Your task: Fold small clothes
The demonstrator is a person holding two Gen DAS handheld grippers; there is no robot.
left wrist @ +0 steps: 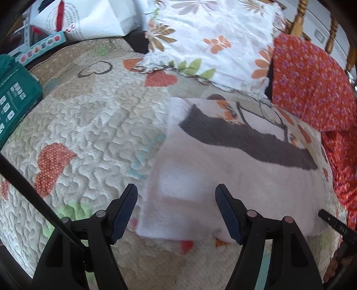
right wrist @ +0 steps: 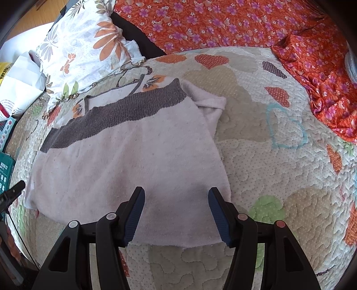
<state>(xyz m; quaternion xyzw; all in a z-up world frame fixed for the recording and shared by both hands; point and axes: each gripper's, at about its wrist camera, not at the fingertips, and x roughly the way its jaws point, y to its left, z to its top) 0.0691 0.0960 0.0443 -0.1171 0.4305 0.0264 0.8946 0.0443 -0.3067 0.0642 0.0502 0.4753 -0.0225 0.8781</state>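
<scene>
A small pale pink garment (right wrist: 133, 165) with a dark grey band (right wrist: 116, 116) lies flat on the quilted bedspread (right wrist: 279, 178), one sleeve folded out at its right. It also shows in the left wrist view (left wrist: 223, 178), blurred. My left gripper (left wrist: 176, 196) is open and empty, just above the garment's near left edge. My right gripper (right wrist: 176, 200) is open and empty over the garment's near right part. The tip of the left gripper (right wrist: 12, 191) shows at the garment's left edge in the right wrist view.
A floral white pillow (left wrist: 207, 38) and an orange flowered cloth (right wrist: 234, 22) lie at the head of the bed. A teal box (left wrist: 15, 98) and a white paper bag (left wrist: 89, 17) sit at the left. Wooden bed posts (left wrist: 299, 20) stand behind.
</scene>
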